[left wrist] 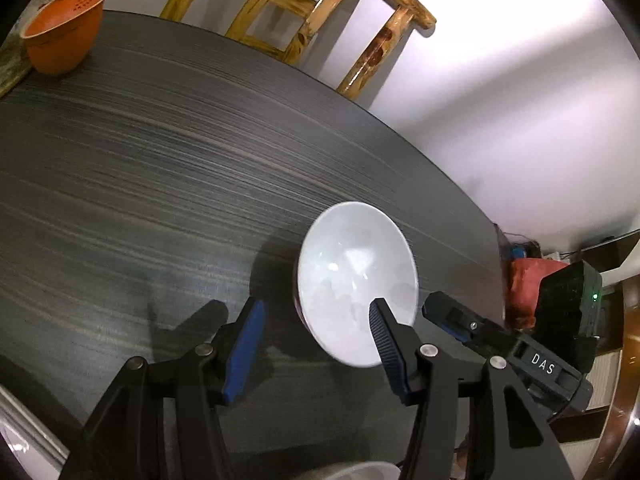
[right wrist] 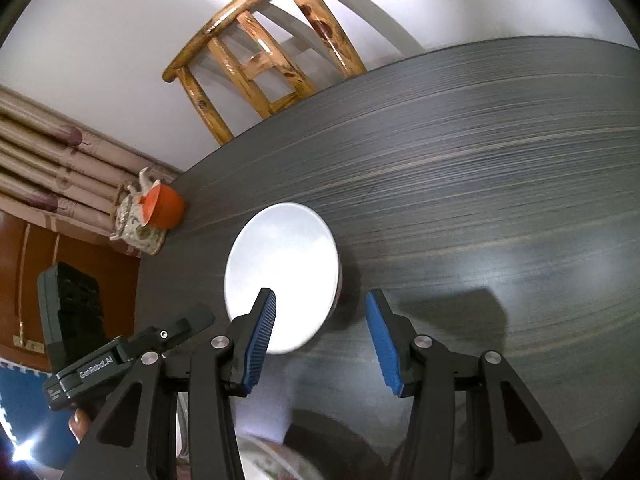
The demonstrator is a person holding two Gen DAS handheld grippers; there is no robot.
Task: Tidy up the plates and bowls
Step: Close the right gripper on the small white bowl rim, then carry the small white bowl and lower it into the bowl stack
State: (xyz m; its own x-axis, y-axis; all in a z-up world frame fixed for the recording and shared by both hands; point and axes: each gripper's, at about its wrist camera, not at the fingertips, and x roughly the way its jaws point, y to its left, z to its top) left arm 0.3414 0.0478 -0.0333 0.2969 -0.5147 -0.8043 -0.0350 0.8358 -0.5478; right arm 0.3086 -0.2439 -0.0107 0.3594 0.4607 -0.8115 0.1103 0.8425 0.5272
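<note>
A white bowl point(left wrist: 356, 280) with a dark outside stands on the dark wood-grain table point(left wrist: 160, 160). It also shows in the right wrist view point(right wrist: 284, 276). My left gripper point(left wrist: 316, 320) is open, its jaws astride the bowl's near left rim, with the right fingertip point(left wrist: 378, 312) over the bowl's inside. My right gripper point(right wrist: 322, 308) is open, astride the bowl's near right rim, with its left fingertip point(right wrist: 266, 308) over the bowl. The right gripper's body point(left wrist: 520, 344) shows past the bowl in the left wrist view, and the left gripper's body point(right wrist: 132, 352) shows in the right wrist view.
An orange lidded cup point(left wrist: 64, 28) stands at the table's far corner, next to a patterned teapot point(right wrist: 136, 216). A wooden chair point(left wrist: 304, 20) stands behind the table. Another dish rim point(left wrist: 352, 472) shows at the bottom edge, and a patterned dish point(right wrist: 272, 460) under my right gripper.
</note>
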